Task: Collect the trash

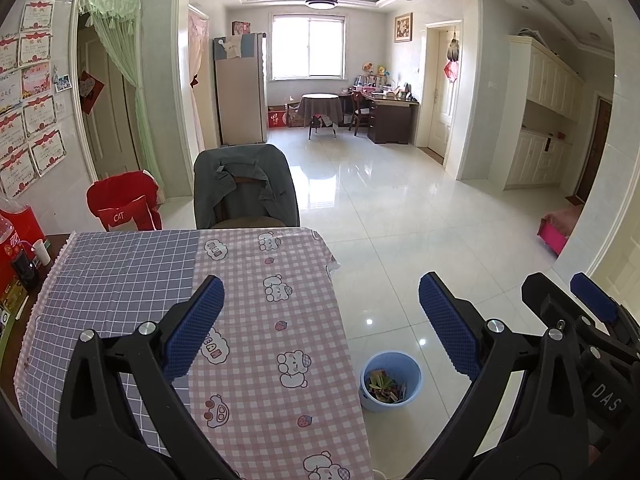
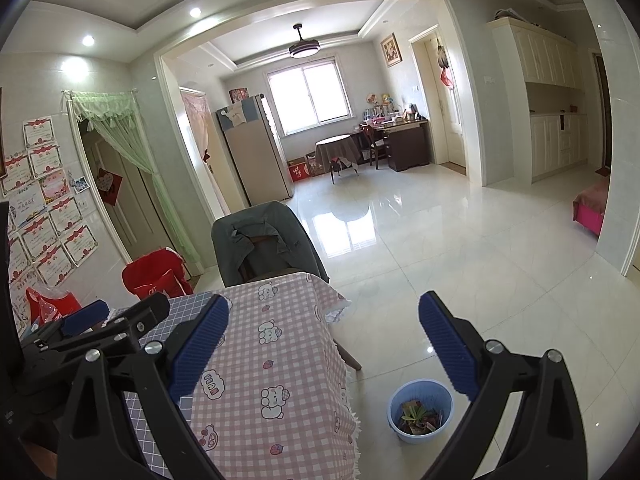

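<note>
Both the left gripper (image 1: 320, 320) and the right gripper (image 2: 324, 340) hang wide and empty above the checked tablecloth (image 1: 256, 304), probably because the trash already fills the round blue plastic bin (image 1: 416, 372) on the floor beside the table.

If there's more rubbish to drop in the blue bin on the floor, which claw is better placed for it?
Probably the right claw. The blue bin sits on the floor off the table's right edge, and that claw is on that side, open and empty. The left claw, also open and empty, hangs over the checked tablecloth, farther from it.
</note>
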Demonstrator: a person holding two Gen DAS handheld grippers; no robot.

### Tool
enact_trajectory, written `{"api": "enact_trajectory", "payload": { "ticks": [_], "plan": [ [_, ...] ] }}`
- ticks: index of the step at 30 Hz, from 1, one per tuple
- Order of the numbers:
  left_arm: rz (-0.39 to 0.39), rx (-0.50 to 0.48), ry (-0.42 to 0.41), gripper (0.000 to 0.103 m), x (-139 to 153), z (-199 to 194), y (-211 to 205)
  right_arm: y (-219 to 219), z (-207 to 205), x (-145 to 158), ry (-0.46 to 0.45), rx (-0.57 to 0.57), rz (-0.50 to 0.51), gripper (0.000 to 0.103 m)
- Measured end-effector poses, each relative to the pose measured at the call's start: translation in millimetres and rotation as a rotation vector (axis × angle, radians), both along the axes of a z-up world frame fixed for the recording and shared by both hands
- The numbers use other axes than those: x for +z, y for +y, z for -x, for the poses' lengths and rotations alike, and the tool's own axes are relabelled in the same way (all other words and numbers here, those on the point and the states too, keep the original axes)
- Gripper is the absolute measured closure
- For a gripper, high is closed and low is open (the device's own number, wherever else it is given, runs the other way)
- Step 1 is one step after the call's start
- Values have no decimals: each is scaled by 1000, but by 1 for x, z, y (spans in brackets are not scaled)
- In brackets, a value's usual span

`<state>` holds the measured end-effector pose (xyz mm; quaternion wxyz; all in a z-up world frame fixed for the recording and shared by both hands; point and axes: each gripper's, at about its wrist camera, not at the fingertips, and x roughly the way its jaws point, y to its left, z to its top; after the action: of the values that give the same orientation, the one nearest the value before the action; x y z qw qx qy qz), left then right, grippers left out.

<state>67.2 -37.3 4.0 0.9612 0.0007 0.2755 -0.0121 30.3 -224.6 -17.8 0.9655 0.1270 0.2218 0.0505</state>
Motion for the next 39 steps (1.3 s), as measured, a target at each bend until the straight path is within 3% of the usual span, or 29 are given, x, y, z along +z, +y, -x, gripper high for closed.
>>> {"api": "enact_trajectory", "payload": {
  "ticks": [39],
  "plan": [
    [-5,-2,18,7,-5,-6,1,0,-3,-2,10,-3,-8,9]
  ]
}}
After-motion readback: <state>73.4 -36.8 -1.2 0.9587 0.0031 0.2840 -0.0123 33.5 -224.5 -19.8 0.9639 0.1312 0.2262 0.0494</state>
